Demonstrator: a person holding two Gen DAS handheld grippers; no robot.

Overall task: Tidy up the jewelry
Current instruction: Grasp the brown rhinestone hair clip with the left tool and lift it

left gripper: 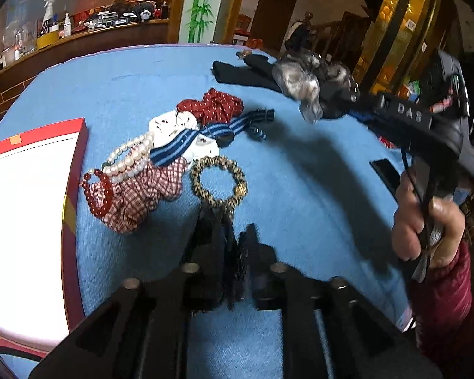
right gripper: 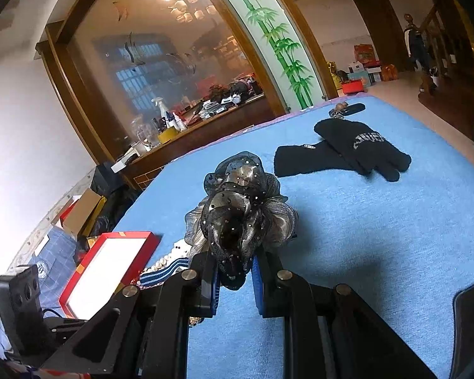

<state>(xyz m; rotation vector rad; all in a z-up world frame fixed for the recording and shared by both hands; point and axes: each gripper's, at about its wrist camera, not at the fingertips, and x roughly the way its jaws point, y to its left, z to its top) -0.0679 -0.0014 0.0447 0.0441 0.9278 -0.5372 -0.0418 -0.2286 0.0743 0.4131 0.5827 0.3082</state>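
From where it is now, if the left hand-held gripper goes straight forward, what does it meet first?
Probably the leopard-print scrunchie, lying just beyond the left hand-held gripper; depth is uncertain. The checked scrunchie lies to its left.

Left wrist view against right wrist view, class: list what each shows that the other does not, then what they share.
Only the left wrist view shows the leopard-print scrunchie, the red bead bracelet and the plaid scrunchie. Only the right wrist view shows lettering on the black gloves. Both show the red box, the blue cloth and the sheer black scrunchie in the right gripper.
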